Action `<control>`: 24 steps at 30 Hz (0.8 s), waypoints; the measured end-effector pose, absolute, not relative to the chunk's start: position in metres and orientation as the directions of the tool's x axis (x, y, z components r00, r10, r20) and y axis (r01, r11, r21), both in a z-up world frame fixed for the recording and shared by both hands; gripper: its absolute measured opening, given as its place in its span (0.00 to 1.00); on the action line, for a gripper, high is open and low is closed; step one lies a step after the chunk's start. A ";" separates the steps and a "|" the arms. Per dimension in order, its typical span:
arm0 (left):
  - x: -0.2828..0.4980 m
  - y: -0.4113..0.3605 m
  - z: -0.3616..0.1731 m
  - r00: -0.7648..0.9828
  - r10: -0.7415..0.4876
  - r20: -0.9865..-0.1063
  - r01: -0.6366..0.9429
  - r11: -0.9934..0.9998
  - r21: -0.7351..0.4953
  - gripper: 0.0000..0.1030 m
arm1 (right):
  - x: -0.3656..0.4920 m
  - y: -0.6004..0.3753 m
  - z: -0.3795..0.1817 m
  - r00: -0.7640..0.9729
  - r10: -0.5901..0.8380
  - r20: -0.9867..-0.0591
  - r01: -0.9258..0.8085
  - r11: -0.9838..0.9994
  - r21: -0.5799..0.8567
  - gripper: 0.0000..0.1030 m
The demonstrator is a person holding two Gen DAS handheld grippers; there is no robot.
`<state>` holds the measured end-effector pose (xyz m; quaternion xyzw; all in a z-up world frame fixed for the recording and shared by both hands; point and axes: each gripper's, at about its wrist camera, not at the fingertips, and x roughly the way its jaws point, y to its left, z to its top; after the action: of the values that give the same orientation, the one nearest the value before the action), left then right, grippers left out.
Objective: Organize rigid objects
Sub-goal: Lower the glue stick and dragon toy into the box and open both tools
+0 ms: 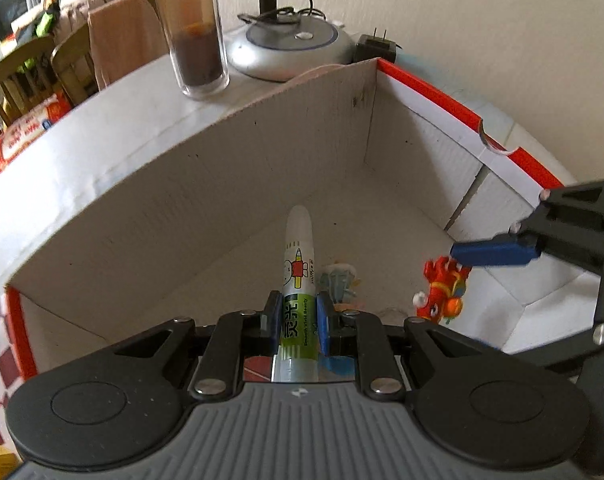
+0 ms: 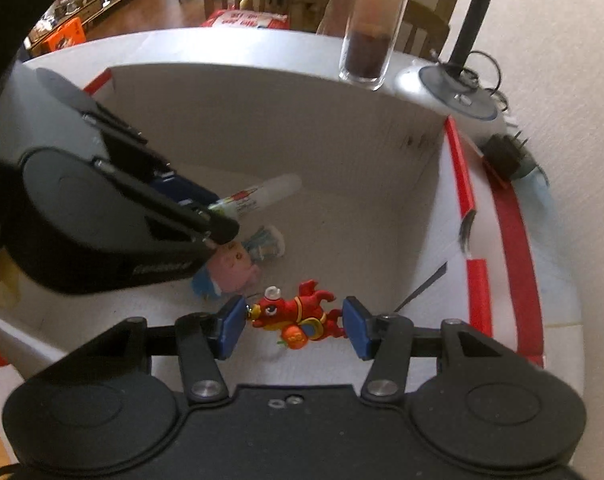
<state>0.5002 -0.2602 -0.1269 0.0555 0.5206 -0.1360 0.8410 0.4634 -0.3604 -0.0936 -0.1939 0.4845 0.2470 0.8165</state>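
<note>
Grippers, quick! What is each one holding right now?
Left gripper: closed on the marker pen, over the cardboard box.
Right gripper: pads at both ends of the red toy figure, holding it.

Between the blue pads of the left gripper sits a highlighter pen, white at the cap end, lime green lower down, printed with a small white rabbit in red. Between the blue pads of the right gripper is a toy dragon: bright red, with orange and yellow patches and a white cap. Just beyond the left jaws lies a pink and pale-blue figurine. The cardboard box around both jaws is off-white inside with red-edged rims. Both gripper bodies are black.
</note>
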 end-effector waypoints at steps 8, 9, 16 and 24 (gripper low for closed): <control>0.511 -0.249 -0.132 0.372 -0.206 -0.905 0.238 0.964 -0.122 0.16 | 0.465 -0.359 -0.098 0.370 0.212 -0.905 -0.578 0.815 -0.045 0.52; 0.511 -0.249 -0.132 0.369 -0.210 -0.905 0.234 0.964 -0.128 0.16 | 0.464 -0.359 -0.097 0.370 0.214 -0.904 -0.576 0.816 -0.042 0.54; 0.506 -0.247 -0.128 0.367 -0.214 -0.905 0.213 0.967 -0.142 0.17 | 0.464 -0.359 -0.092 0.381 0.233 -0.895 -0.571 0.820 -0.030 0.60; 0.490 -0.245 -0.111 0.411 -0.204 -0.889 0.230 0.966 -0.115 0.18 | 0.458 -0.361 -0.084 0.396 0.244 -0.885 -0.561 0.827 -0.023 0.61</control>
<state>0.4897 -0.2454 -0.1114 0.0123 0.5271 -0.1290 0.8399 0.4576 -0.3606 -0.0842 -0.1614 0.4916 0.2456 0.8197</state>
